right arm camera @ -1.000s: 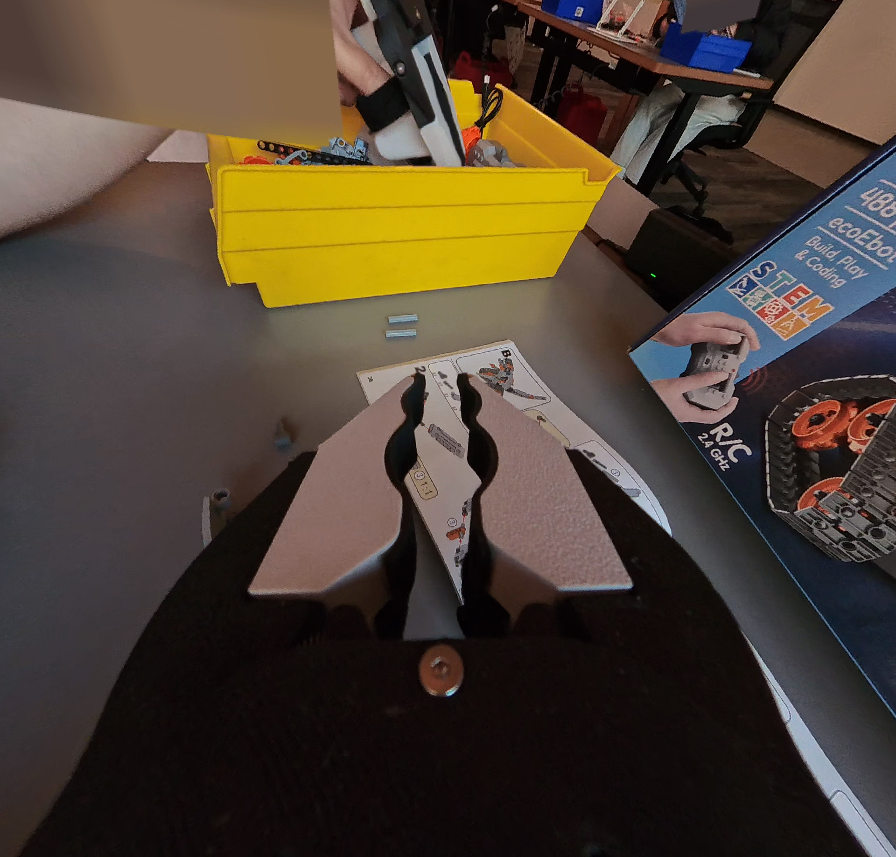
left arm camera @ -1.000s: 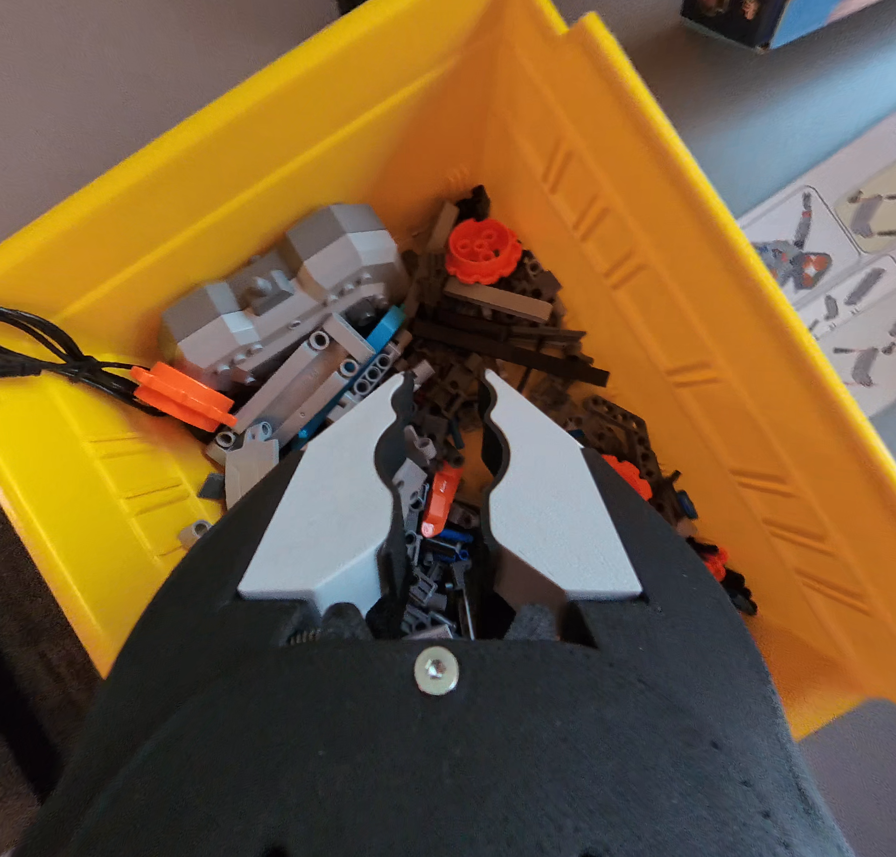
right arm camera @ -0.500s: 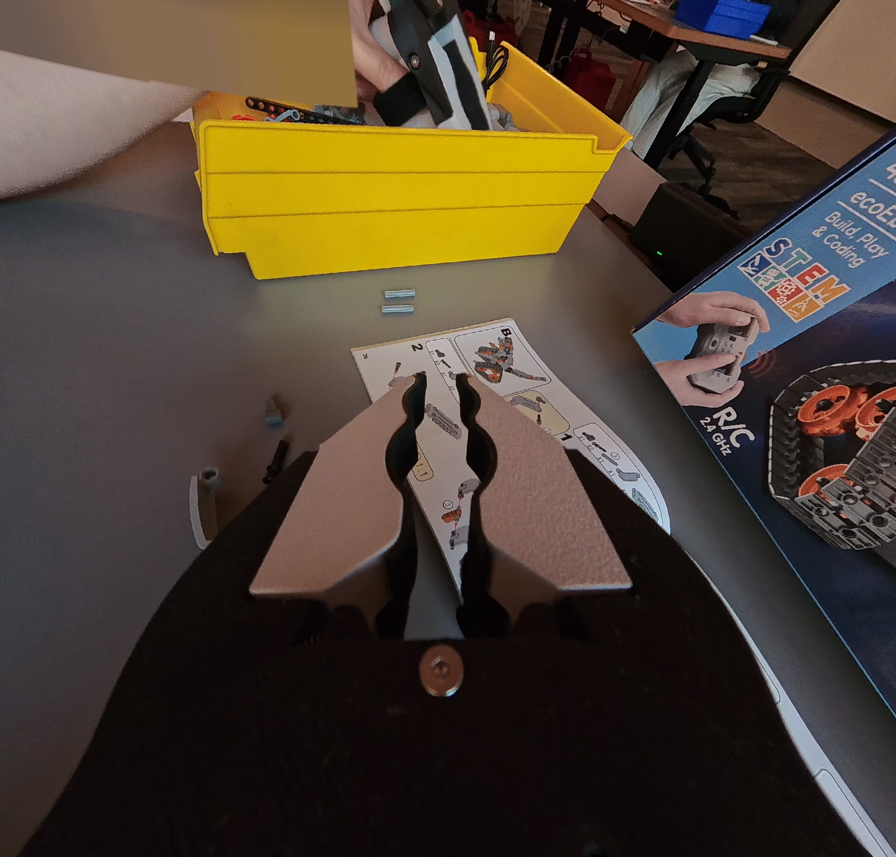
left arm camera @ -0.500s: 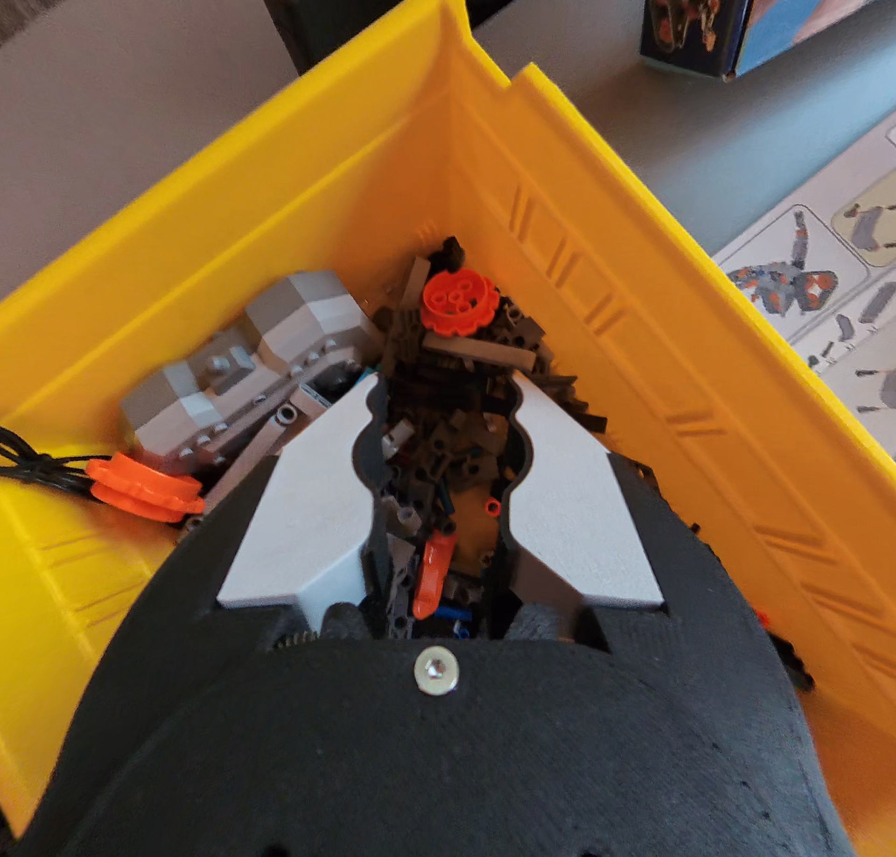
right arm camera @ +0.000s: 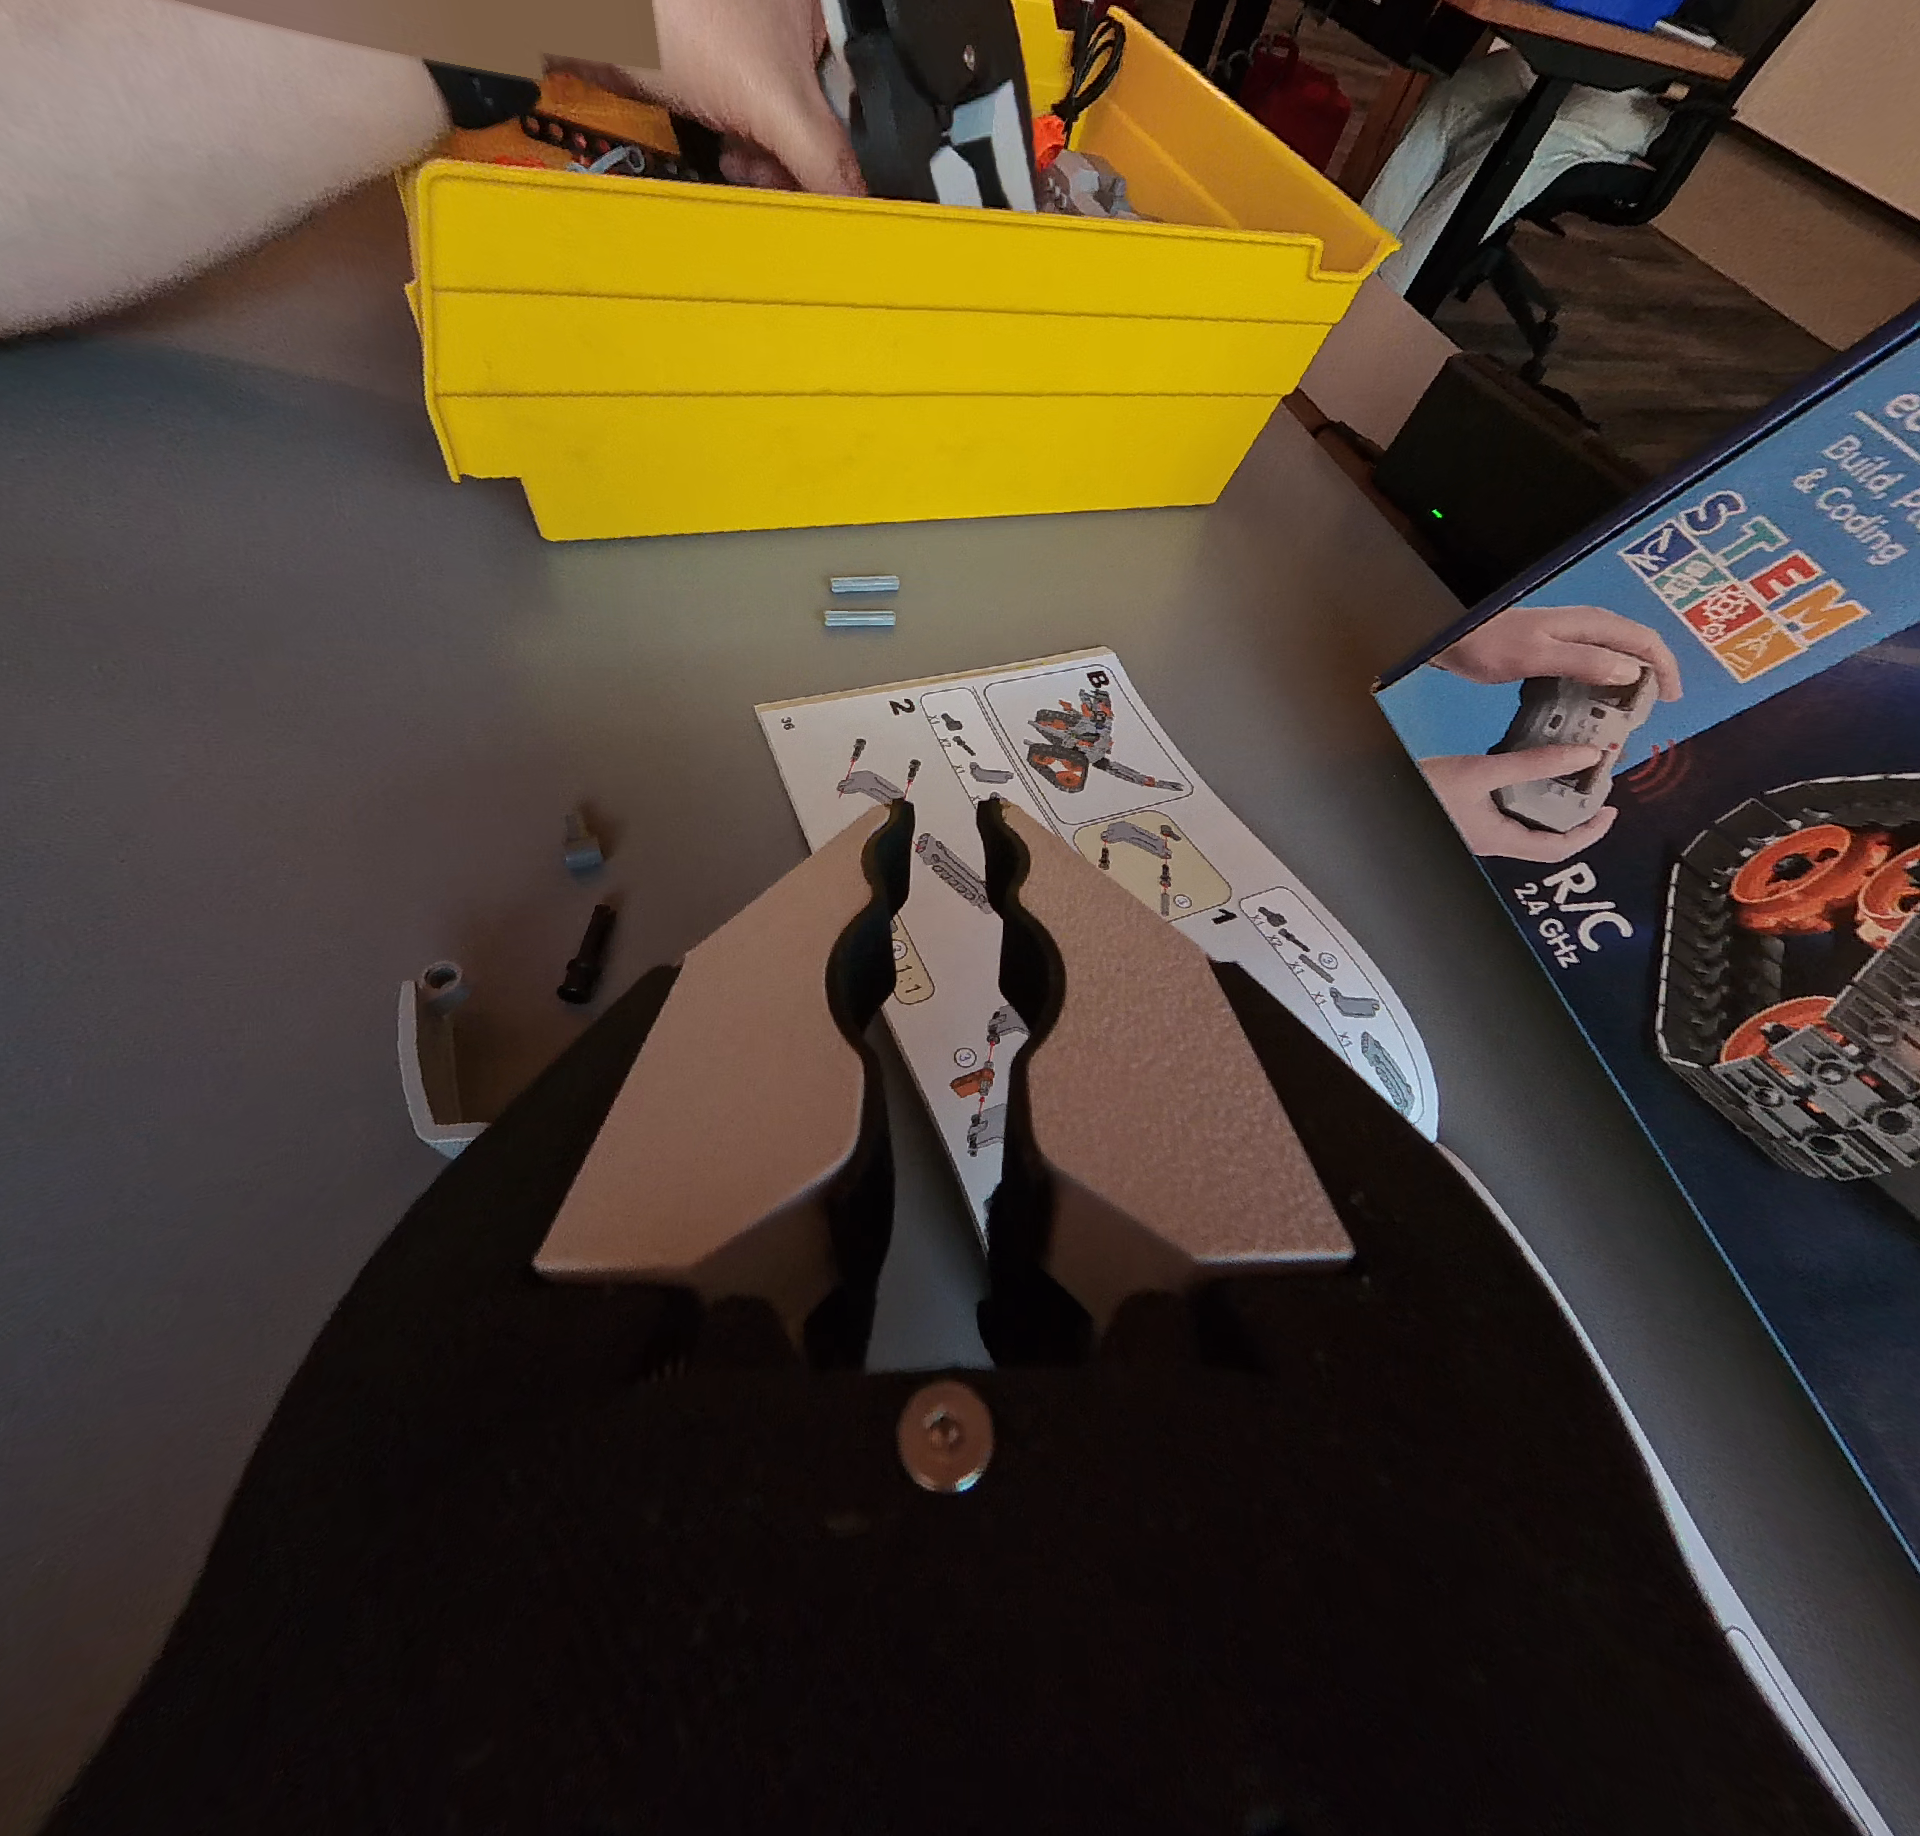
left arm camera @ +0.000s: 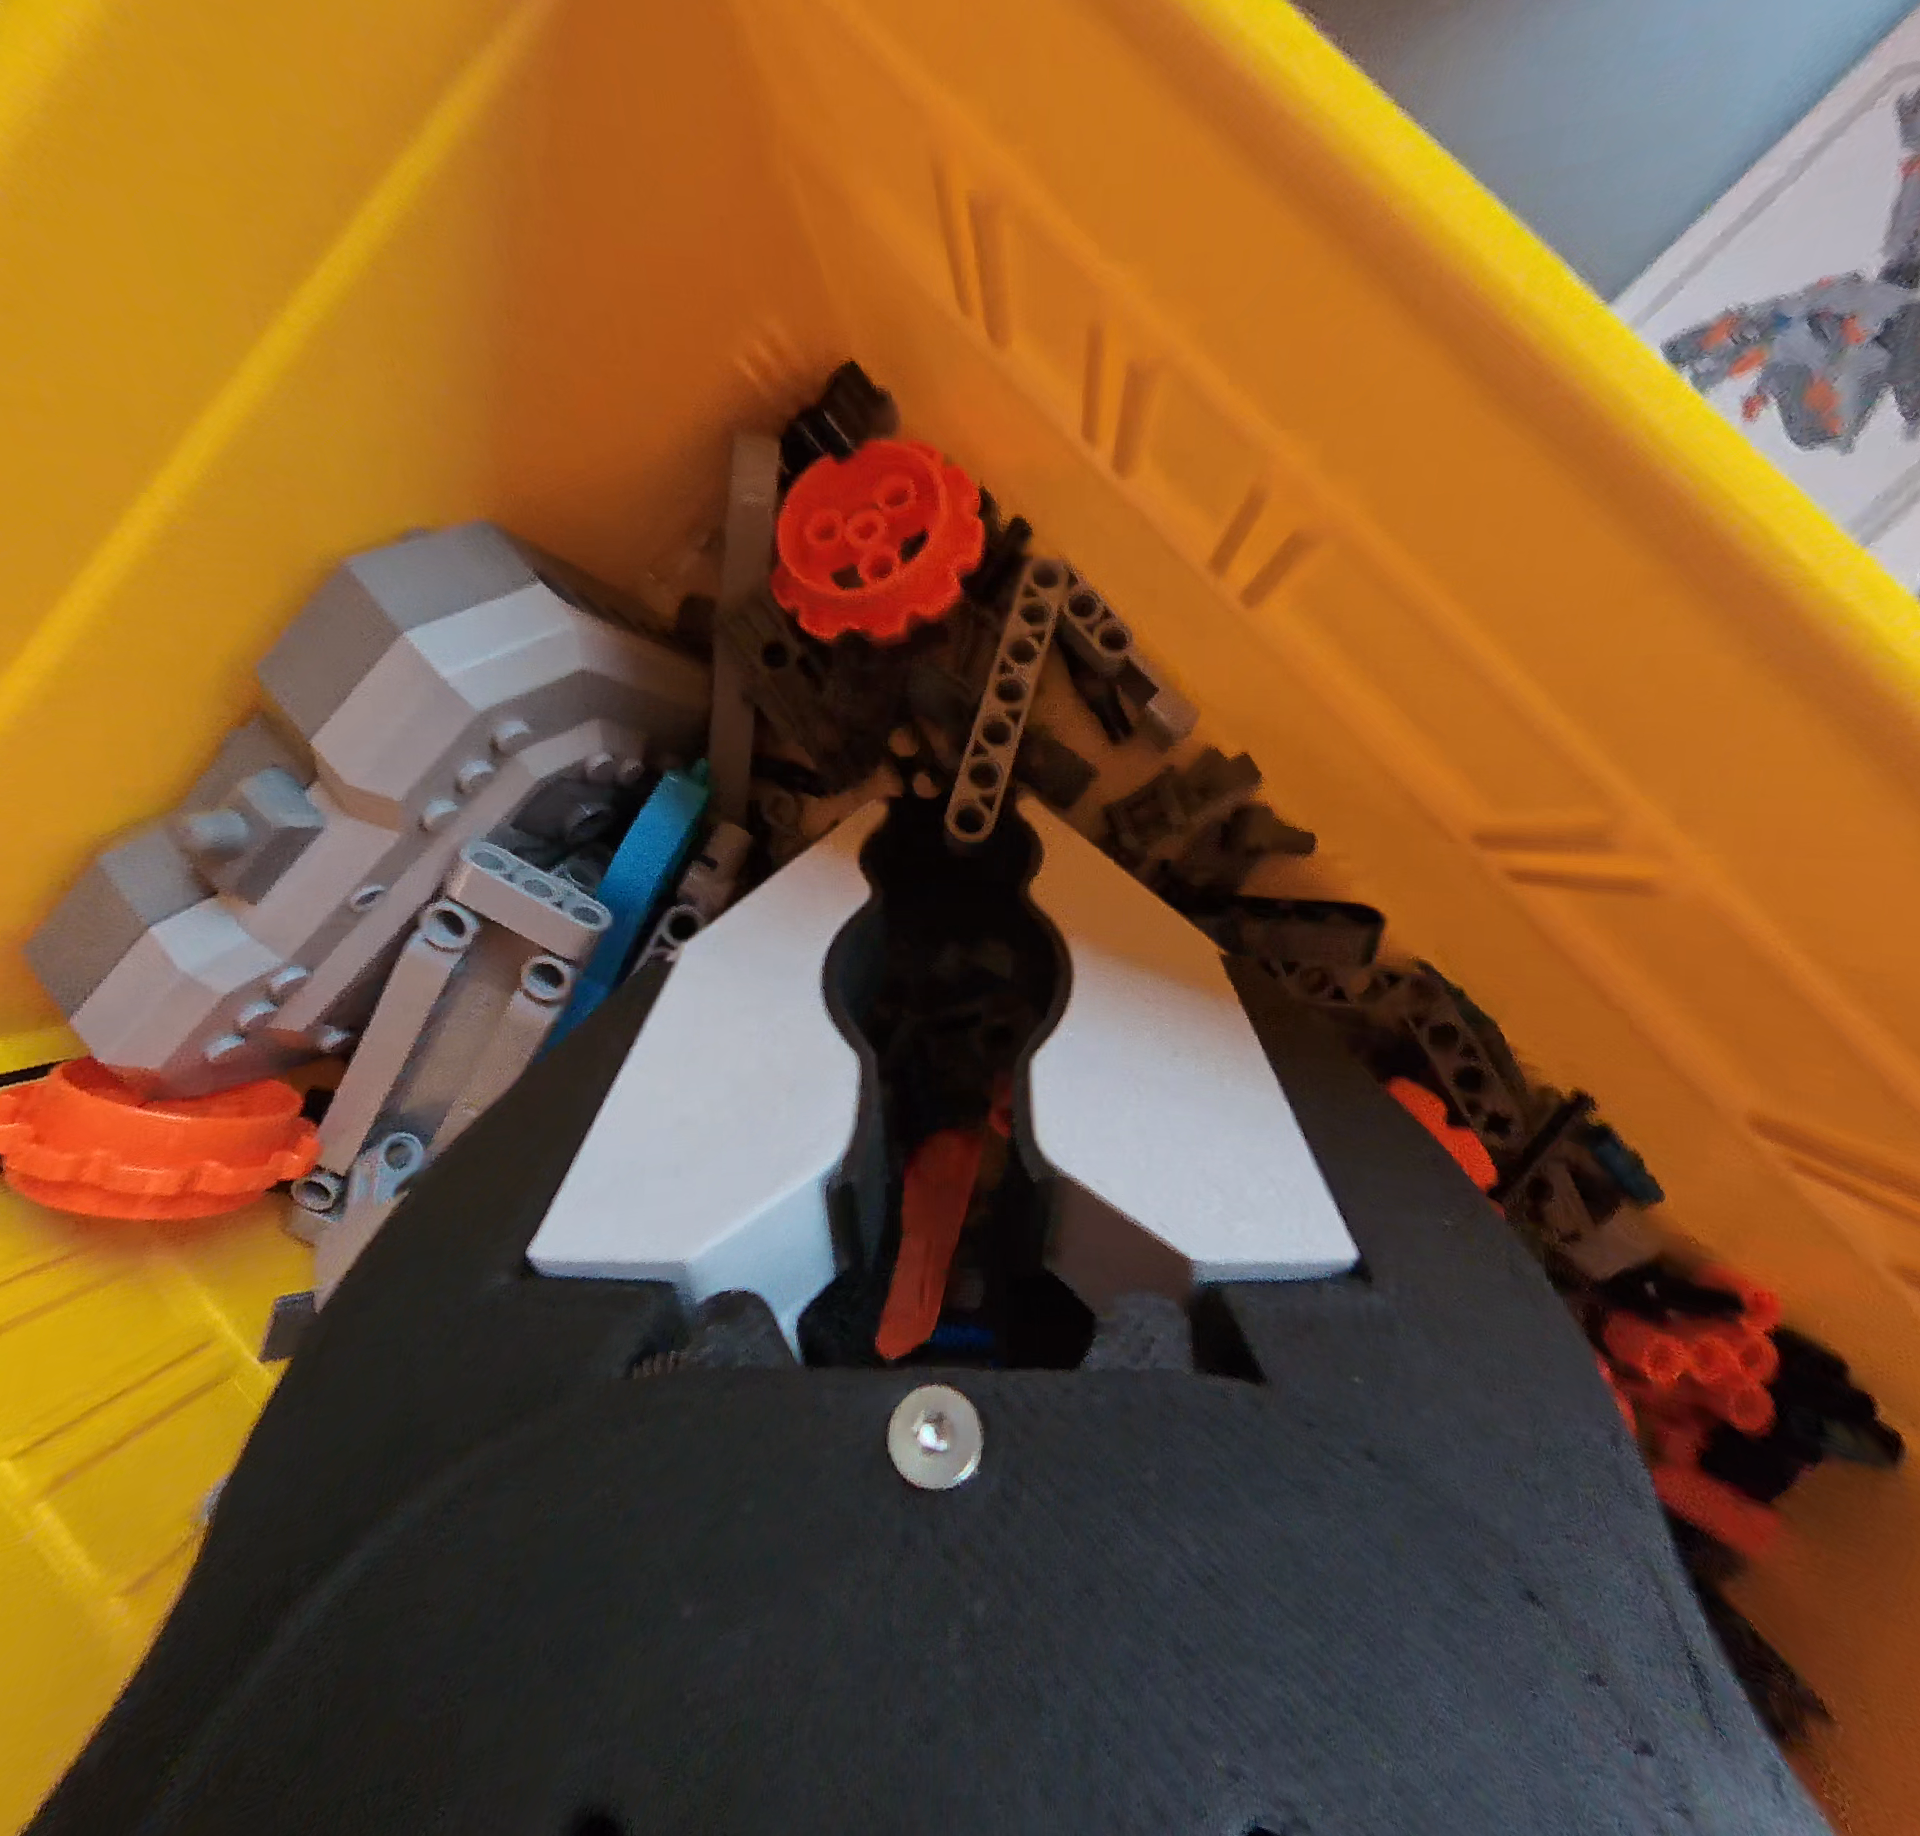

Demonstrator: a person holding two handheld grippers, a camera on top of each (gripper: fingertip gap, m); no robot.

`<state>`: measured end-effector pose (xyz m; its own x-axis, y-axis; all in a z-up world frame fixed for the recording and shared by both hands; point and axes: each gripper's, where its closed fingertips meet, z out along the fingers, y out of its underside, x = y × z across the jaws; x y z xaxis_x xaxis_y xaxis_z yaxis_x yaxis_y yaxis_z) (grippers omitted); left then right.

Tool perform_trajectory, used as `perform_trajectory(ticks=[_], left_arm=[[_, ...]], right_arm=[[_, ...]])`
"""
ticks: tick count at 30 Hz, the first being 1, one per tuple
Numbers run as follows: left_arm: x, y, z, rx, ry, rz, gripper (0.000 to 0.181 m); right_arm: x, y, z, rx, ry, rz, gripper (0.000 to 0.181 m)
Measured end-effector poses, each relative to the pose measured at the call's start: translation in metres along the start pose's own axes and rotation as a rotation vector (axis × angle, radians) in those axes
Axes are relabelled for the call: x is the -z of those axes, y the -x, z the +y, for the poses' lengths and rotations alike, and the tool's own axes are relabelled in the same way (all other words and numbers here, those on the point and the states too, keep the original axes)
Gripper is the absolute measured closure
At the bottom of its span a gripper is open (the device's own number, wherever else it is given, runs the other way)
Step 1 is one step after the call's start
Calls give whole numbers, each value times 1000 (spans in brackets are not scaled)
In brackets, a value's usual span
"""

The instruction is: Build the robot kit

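Right wrist view: a grey table (right arm camera: 260, 643) carries a yellow bin (right arm camera: 883, 363), a blue printed box (right arm camera: 1714, 851) at the right edge, and an instruction sheet (right arm camera: 1091, 799) between them. The right gripper (right arm camera: 945, 820) hovers over that sheet with a narrow gap between its fingers and holds nothing.

Left wrist view: the left gripper (left arm camera: 951, 815) is down inside the bin, over a heap of building parts. These include a grey motor block (left arm camera: 416, 747), an orange toothed wheel (left arm camera: 878, 539) and a grey perforated beam (left arm camera: 1008, 706). The beam's lower end lies between the fingertips. Blur prevents telling whether it is pinched.

Loose on the table near the bin: two pale blue pins (right arm camera: 862, 602) and a black pin (right arm camera: 587, 953).
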<state>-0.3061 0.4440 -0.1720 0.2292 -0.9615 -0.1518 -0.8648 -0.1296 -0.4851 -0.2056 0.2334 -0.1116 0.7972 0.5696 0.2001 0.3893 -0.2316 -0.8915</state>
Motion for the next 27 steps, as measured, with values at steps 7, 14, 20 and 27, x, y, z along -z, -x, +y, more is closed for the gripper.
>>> perform_trajectory(ticks=[7, 14, 20, 27], left_arm=[[20, -20, 24, 51, 120, 177, 173], [44, -42, 48, 80, 229, 340, 174], [42, -25, -8, 178, -30, 272, 146], [-4, -8, -9, 92, -2, 52, 144]], right_arm=[[-1, 1, 1, 4, 9, -3, 169], [-1, 1, 3, 8, 18, -4, 169], [-1, 0, 4, 9, 21, -2, 169], [-1, -1, 5, 8, 24, 0, 170]])
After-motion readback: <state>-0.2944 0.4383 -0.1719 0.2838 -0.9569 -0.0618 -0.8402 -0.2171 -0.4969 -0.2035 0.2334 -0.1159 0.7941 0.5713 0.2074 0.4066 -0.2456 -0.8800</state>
